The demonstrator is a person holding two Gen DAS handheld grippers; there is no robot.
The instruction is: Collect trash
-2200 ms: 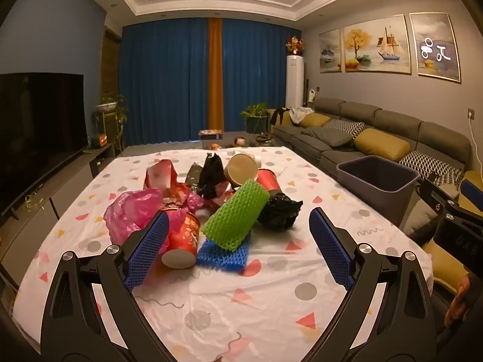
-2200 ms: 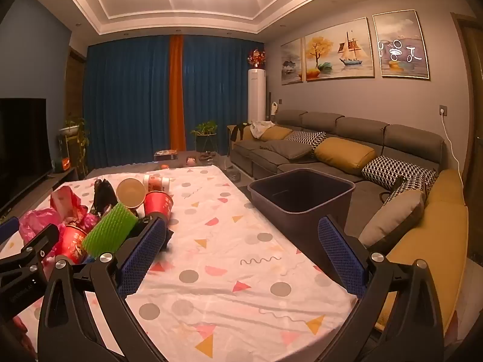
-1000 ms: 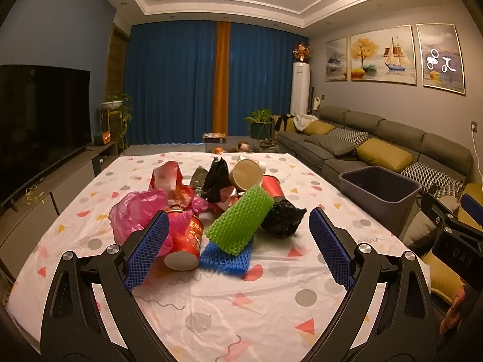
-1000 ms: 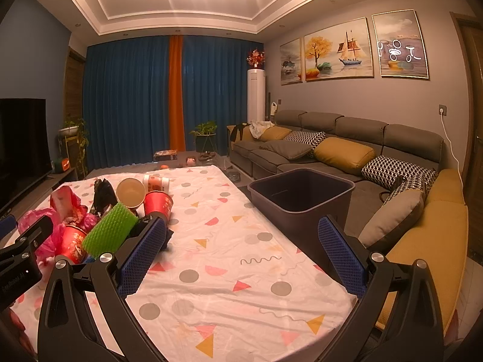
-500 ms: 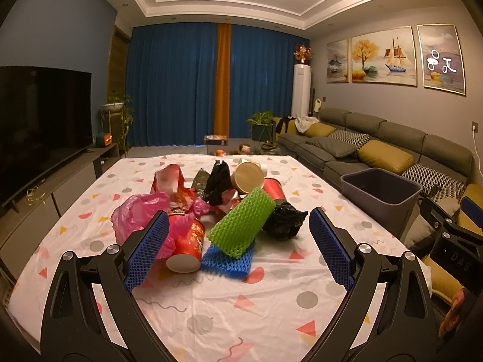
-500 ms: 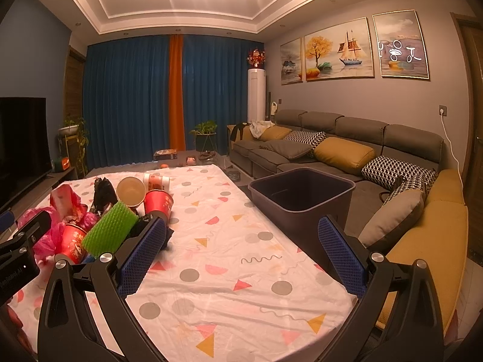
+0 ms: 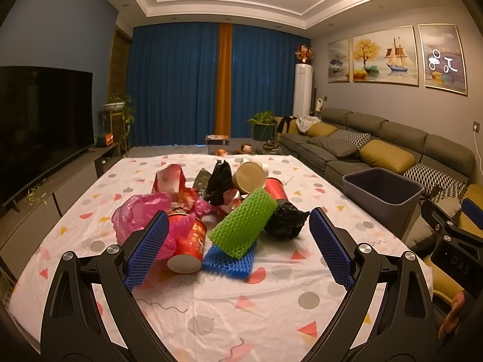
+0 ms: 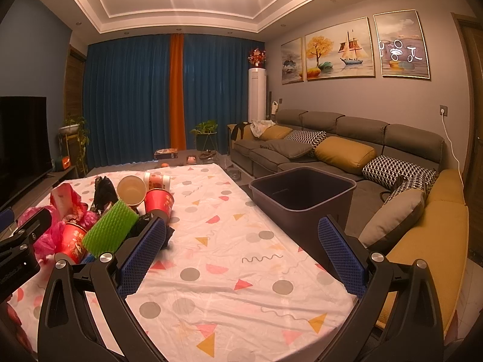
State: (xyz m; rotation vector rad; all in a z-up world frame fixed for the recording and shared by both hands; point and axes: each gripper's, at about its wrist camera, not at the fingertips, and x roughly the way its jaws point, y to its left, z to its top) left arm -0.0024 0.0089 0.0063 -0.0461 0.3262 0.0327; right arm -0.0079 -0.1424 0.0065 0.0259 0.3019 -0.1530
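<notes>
A heap of trash lies mid-table: a green foam net roll (image 7: 244, 222) on a blue foam net (image 7: 229, 259), a red paper cup on its side (image 7: 188, 246), a pink plastic bag (image 7: 135, 217), a crumpled black bag (image 7: 286, 220), a brown cup (image 7: 249, 176) and red wrappers. My left gripper (image 7: 238, 250) is open and empty, just short of the heap. My right gripper (image 8: 241, 250) is open and empty over bare tablecloth, with the heap (image 8: 110, 232) to its left. A dark grey bin (image 8: 303, 193) stands beside the table's right edge.
The table (image 7: 241, 310) has a white cloth with coloured shapes. A grey sofa with cushions (image 8: 344, 150) runs along the right wall behind the bin (image 7: 382, 193). A TV (image 7: 42, 111) on a low cabinet is on the left.
The left gripper has shifted slightly, so the heap sits a little to the right and higher in its view. The right gripper has barely moved. Both stay open.
</notes>
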